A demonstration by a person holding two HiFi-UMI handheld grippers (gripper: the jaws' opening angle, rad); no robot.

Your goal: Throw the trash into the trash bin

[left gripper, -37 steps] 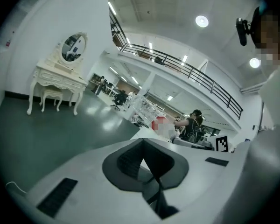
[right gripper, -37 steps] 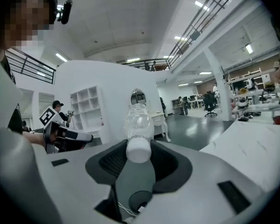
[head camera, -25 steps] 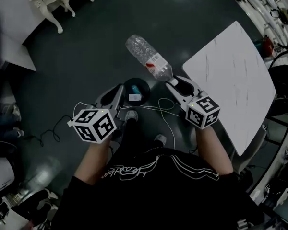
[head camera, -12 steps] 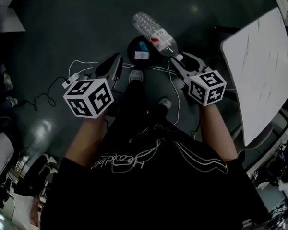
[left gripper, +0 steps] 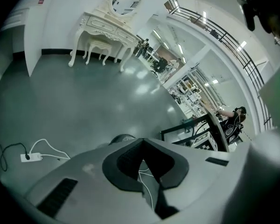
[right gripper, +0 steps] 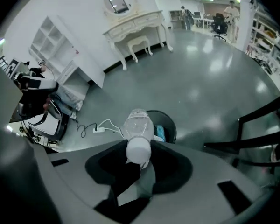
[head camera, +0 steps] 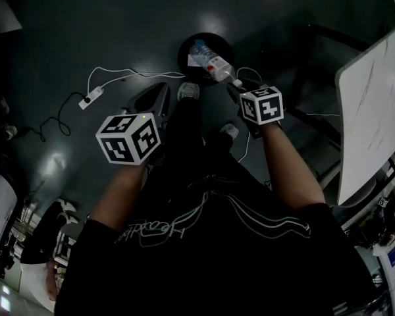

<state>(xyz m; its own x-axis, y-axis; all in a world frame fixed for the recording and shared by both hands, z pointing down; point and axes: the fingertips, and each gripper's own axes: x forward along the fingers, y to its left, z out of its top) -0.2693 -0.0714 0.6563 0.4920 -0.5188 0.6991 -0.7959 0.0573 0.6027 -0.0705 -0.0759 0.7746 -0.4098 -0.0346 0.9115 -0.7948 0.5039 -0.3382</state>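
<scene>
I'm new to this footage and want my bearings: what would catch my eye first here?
A clear plastic bottle with a red-and-white label hangs over the round black trash bin on the dark floor, top centre, gripped at its neck by the right gripper. The left gripper, left of it, is shut and empty.

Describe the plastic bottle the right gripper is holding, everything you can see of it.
The plastic bottle is clear, thin-walled and empty-looking, with a white label bearing a red patch and a white cap. The right gripper is shut on its neck end, so the body juts away from the jaws, tilted down over the round black trash bin. Its far end overlaps the bin's opening; whether it touches the rim cannot be told. Nothing else visibly touches it.
</scene>
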